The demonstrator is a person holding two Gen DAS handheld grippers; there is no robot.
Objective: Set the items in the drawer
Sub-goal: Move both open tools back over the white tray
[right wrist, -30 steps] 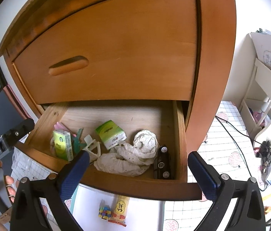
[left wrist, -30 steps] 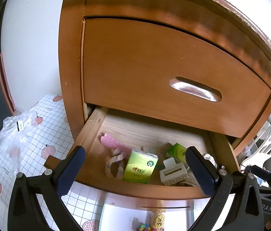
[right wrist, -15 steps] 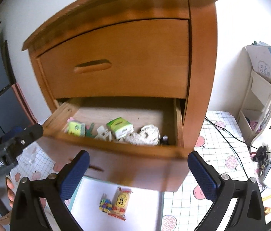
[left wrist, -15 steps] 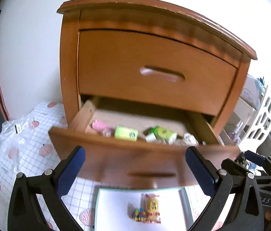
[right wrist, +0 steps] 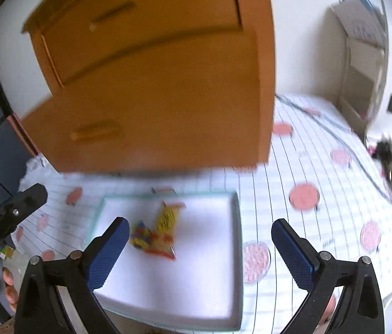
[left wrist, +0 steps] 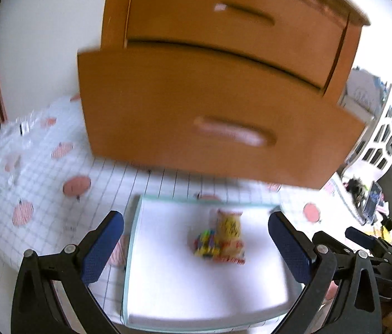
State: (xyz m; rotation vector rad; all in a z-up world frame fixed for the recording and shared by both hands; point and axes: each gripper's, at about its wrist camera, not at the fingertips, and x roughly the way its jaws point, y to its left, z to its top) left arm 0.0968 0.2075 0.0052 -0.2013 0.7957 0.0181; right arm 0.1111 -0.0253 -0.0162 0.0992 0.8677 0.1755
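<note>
Yellow snack packet beside multicoloured toy on white tray, both tools spread wide, empty

The right gripper hung wide open over a white tray holding a yellow snack packet and a colourful toy, below the blurred wooden cabinet.
</note>
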